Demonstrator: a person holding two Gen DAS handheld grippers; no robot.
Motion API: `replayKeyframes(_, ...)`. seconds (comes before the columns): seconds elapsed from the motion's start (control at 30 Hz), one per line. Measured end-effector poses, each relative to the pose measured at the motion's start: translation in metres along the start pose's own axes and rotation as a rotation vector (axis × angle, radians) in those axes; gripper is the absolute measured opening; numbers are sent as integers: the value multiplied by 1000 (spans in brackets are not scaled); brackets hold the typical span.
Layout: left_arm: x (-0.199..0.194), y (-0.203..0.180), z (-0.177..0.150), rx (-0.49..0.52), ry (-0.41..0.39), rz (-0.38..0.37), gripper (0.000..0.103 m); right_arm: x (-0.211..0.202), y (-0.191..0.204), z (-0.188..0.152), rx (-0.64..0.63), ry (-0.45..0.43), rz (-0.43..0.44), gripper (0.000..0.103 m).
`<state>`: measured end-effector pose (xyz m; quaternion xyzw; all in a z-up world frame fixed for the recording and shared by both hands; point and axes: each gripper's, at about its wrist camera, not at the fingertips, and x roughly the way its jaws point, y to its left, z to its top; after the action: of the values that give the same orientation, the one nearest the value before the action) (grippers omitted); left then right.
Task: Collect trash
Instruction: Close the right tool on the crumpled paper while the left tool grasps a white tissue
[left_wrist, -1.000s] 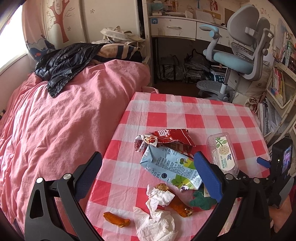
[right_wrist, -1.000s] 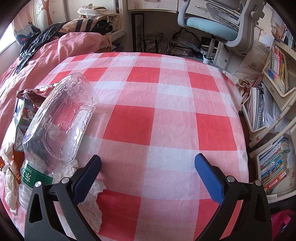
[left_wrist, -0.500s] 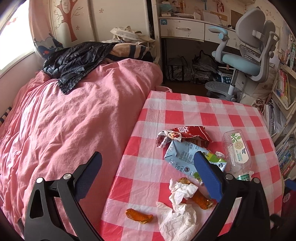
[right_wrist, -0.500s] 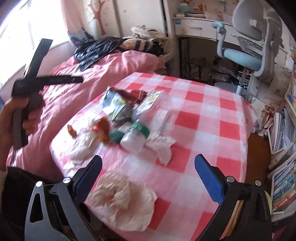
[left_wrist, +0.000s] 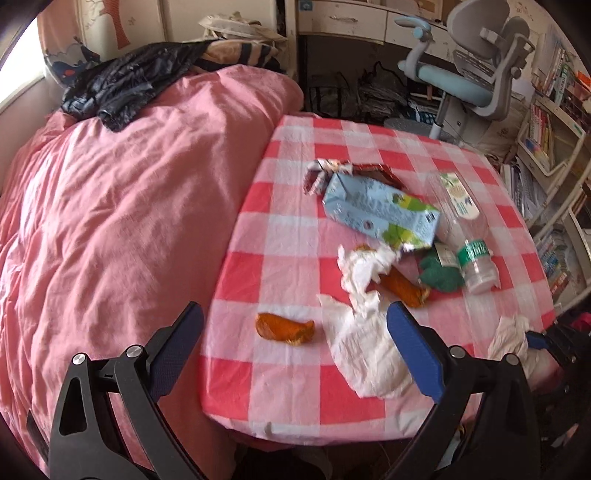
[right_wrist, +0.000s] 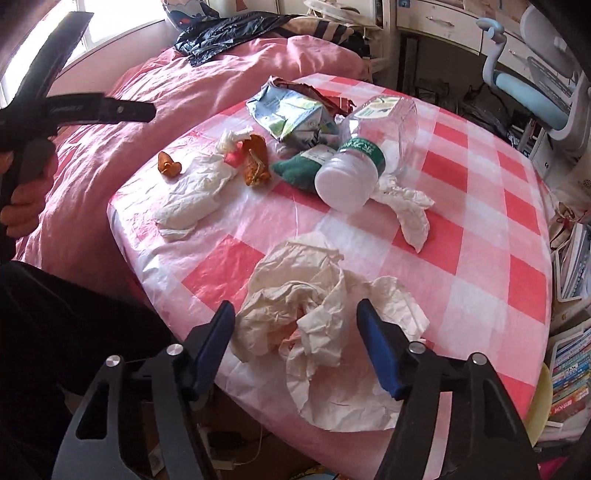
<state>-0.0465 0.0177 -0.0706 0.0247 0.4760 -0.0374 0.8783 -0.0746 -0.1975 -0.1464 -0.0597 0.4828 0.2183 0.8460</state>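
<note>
Trash lies on the red-and-white checked table (left_wrist: 295, 236). In the left wrist view: a blue carton (left_wrist: 380, 214), a red wrapper (left_wrist: 347, 173), a clear plastic bottle (left_wrist: 465, 229), white tissue (left_wrist: 365, 343), orange peel pieces (left_wrist: 284, 328), a green scrap (left_wrist: 439, 273). My left gripper (left_wrist: 295, 332) is open above the table's near edge, over the peel. In the right wrist view, my right gripper (right_wrist: 295, 332) is open around a large crumpled paper (right_wrist: 317, 314) at the near edge. The bottle (right_wrist: 365, 162), the carton (right_wrist: 295, 114) and the peel (right_wrist: 255, 162) lie beyond.
A bed with a pink cover (left_wrist: 122, 206) borders the table's left side, with a black bag (left_wrist: 122, 85) on it. A grey-blue office chair (left_wrist: 476, 77) and a desk stand behind. Bookshelves (left_wrist: 550, 147) line the right.
Both grippers pulled back from the table toward its near edge. The right gripper swung from beside the bottle to the crumpled paper and its fingers narrowed around it.
</note>
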Motion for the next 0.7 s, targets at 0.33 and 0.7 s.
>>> replayKeyframes(0.33, 36, -54, -24, 184, 121, -48, 95, 1, -11, 4, 40, -32, -14, 45)
replayKeyframes(0.7, 51, -61, -31, 205, 220, -197, 7, -2, -16, 7, 59, -62, -6, 36)
